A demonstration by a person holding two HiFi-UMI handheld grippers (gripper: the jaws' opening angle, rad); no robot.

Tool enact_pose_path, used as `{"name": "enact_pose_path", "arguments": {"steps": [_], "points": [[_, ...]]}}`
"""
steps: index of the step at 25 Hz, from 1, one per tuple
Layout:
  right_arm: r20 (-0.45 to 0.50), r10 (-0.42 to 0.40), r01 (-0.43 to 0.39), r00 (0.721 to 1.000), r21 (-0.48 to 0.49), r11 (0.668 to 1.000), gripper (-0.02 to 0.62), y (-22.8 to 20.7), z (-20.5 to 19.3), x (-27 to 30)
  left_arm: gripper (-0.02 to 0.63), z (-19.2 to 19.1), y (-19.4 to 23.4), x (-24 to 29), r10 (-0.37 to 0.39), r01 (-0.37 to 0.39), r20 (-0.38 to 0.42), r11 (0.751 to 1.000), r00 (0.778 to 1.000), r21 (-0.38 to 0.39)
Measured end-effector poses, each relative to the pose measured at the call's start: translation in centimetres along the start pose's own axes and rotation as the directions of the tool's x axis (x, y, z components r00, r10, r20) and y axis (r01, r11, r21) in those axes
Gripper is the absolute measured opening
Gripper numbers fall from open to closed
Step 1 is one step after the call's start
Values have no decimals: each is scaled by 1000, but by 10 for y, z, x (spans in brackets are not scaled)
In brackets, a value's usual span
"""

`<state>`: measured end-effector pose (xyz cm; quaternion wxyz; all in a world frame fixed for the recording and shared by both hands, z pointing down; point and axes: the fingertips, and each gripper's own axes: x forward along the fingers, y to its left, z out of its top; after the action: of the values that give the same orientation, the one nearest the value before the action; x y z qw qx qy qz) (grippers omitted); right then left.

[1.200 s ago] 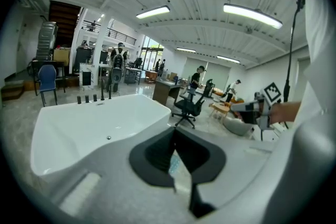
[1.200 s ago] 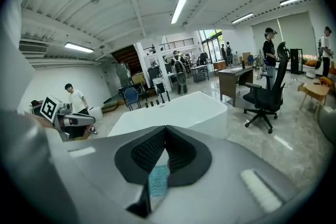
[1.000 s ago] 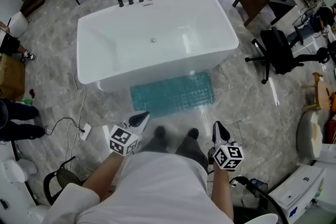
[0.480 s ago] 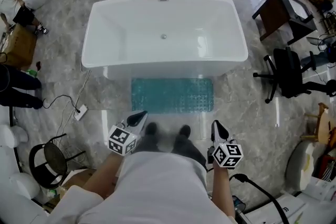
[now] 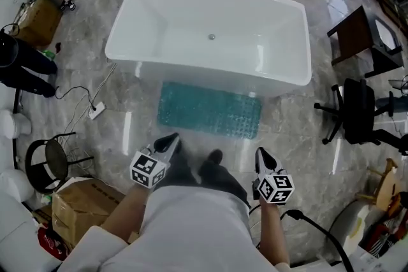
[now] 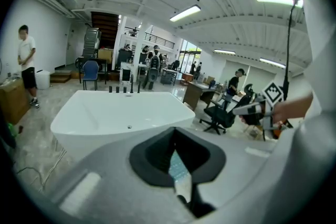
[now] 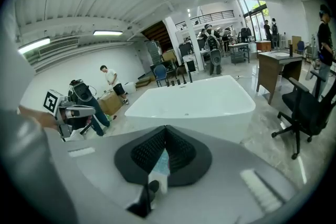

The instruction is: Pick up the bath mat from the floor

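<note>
bath mat (image 5: 209,109), teal and nubbled, lies flat on the marble floor (image 5: 293,130), just beside the front wall of a white freestanding bathtub (image 5: 191,28); left gripper (image 5: 171,138) and right gripper (image 5: 262,152) hover short of it, both jaws clenched together, grasping nothing

No legible text; only coded square markers on the left cube (image 5: 148,170) and right cube (image 5: 274,189).
</note>
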<state>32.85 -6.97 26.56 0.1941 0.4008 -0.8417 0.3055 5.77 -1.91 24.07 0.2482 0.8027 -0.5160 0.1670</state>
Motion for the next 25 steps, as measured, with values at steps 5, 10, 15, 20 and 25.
{"name": "enact_pose_path", "arguments": {"steps": [5, 10, 15, 20, 25], "points": [[-37, 42, -43, 998, -24, 999, 5, -24, -6, 24, 3, -11, 1, 21, 44, -44, -7, 999, 999, -17], [-52, 54, -55, 997, -24, 998, 5, -29, -7, 48, 3, -21, 20, 23, 77, -77, -20, 997, 997, -26], [-63, 41, -42, 997, -26, 999, 5, -31, -12, 88, 3, -39, 66, 32, 106, -108, -42, 993, 993, -50], [-68, 13, -13, 998, -1, 1000, 5, -36, -30, 136, 3, -62, 119, 52, 141, -145, -53, 987, 989, -75], [-68, -5, 5, 998, -3, 1000, 5, -43, -47, 188, 3, -84, 155, 88, 122, -126, -59, 989, 991, -80]]}}
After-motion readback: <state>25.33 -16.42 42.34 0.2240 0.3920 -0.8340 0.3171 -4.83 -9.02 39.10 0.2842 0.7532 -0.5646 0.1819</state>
